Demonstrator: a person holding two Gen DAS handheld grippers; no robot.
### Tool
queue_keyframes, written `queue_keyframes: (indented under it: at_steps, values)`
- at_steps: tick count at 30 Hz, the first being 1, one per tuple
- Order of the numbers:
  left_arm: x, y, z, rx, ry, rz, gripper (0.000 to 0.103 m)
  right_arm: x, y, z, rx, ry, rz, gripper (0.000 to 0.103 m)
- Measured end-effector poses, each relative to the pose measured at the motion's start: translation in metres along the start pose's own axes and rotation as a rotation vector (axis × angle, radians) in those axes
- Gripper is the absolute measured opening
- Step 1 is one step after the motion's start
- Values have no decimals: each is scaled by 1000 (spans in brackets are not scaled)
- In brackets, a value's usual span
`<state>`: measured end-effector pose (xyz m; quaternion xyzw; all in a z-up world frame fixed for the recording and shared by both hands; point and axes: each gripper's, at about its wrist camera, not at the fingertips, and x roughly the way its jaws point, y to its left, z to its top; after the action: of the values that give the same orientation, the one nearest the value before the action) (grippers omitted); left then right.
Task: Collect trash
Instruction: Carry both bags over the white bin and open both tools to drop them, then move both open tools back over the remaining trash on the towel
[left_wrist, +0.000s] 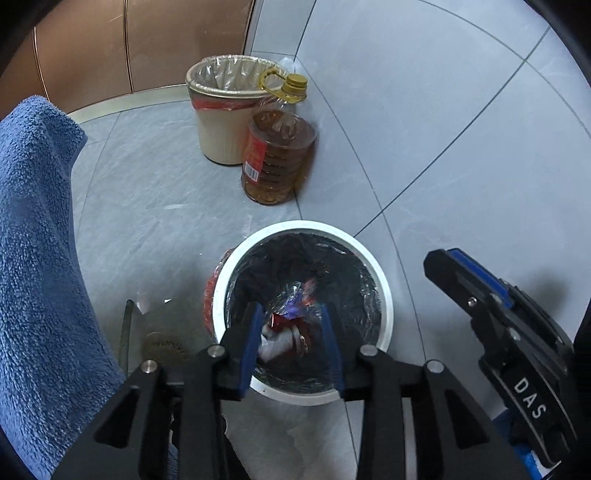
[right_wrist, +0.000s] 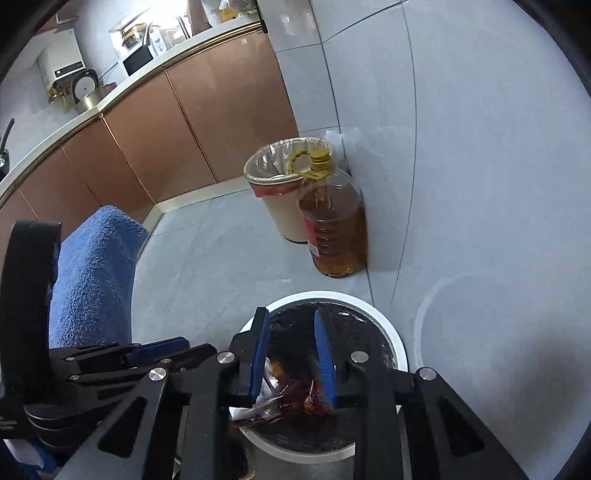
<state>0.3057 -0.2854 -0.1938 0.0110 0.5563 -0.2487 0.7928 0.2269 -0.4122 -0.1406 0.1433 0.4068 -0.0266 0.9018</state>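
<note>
Blue terry towel (left_wrist: 37, 258) hangs at the far left, and beside it the left tool (left_wrist: 291, 339) hovers with its blue-padded fingers (left_wrist: 249, 350) apart over the round white-rimmed bin with a black liner (left_wrist: 373, 266), where crumpled red, white and clear wrappers (left_wrist: 291, 325) lie at the bottom. Right tool (right_wrist: 291, 354) also hangs spread over that bin, empty, above the wrappers (right_wrist: 291, 398). Farther back on the grey tiled floor (left_wrist: 155, 192) a cream bin with a clear liner (left_wrist: 218, 136) stands just left of a large clear oil bottle with a yellow cap (left_wrist: 277, 158).

Bright, even indoor light; soft floor shadows, glare upper left (right view); fisheye-curved, dark-cornered edges.
</note>
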Motion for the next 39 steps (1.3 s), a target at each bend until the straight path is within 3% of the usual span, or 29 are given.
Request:
queue_keyframes:
  at_steps: [6, 19, 23, 32, 39]
  values:
    - [-26, 7, 0, 6, -69, 5, 32, -12, 6, 0, 11, -29, -3, 26]
    - [-128, 26, -17, -28, -264, 3, 32, -71, 44, 9, -27, -137, 20, 39]
    - [-164, 33, -29, -32, -330, -12, 32, -99, 64, 11, -57, -180, 39, 42]
    - [-240, 54, -69, -13, -417, 32, 32, -152, 120, 12, -136, -257, 93, 44]
    - [-293, 92, -100, -54, -480, 65, 32, -186, 171, 4, -231, -291, 154, 44]
